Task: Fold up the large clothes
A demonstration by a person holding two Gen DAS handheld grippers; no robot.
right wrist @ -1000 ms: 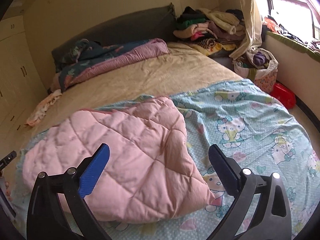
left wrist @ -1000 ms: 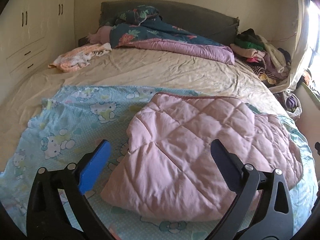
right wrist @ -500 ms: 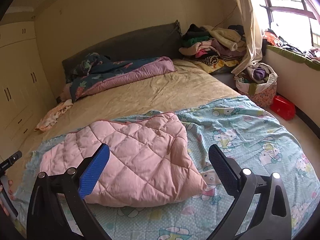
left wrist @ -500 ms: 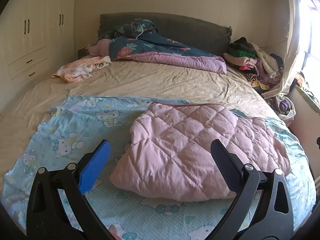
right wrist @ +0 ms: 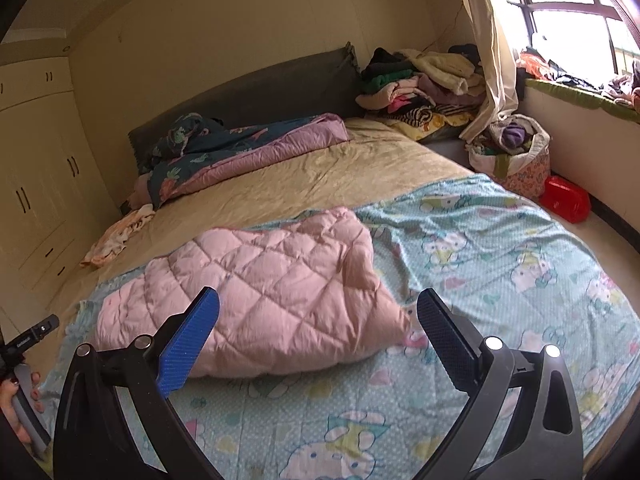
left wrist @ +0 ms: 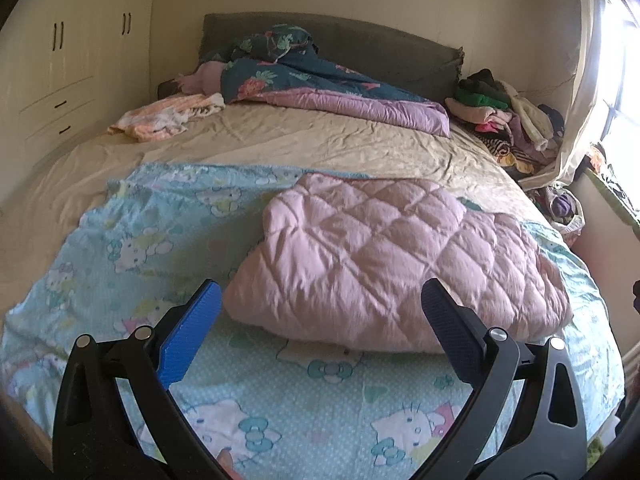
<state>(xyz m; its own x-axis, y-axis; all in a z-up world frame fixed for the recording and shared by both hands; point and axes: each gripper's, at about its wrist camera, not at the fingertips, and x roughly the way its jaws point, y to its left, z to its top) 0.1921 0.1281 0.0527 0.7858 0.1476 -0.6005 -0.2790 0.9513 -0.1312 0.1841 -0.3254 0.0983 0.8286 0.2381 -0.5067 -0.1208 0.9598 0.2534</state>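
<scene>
Left claw [left wrist: 320, 332] spread wide, nothing btwn its blue pads [left wrist: 190, 336], hanging over the near part of the bed; right claw [right wrist: 318, 336] likewise spread w/ nothing in it. No readable writing or brand anywhere; only print is the cartoon-cat pattern on the light blue blanket [left wrist: 132, 240], which lies flat across the bed's near half, its near edge running under both claws, its right edge [right wrist: 580, 280] draping toward the bed's side. On that blanket, just ahead of the claws, sits the pink quilted jacket [left wrist: 380, 256], bundled/folded into a puffy lump, touching neither claw; bare blanket to its left in the left wrist view and to its right [right wrist: 480, 248] in the right wrist view, so open room on both sides. Far-left low corner of the right wrist view: a hand [right wrist: 20, 404] gripping a handle. Beyond the blanket's far edge, wrinkled beige sheet [left wrist: 320, 144], mostly bare. Small peach-and-white cloth [left wrist: 168, 116] at its far left. At the grey headboard [left wrist: 380, 52], a dark floral duvet w/ lilac lining [left wrist: 340, 88]. Far right corner: heap of mixed clothes [right wrist: 420, 84]. Beside the bed by the window wall, a patterned bag [right wrist: 520, 160] stuffed w/ clothes, red box [right wrist: 566, 198] next to it on the floor. White wardrobe [left wrist: 60, 60] on the left wall.
</scene>
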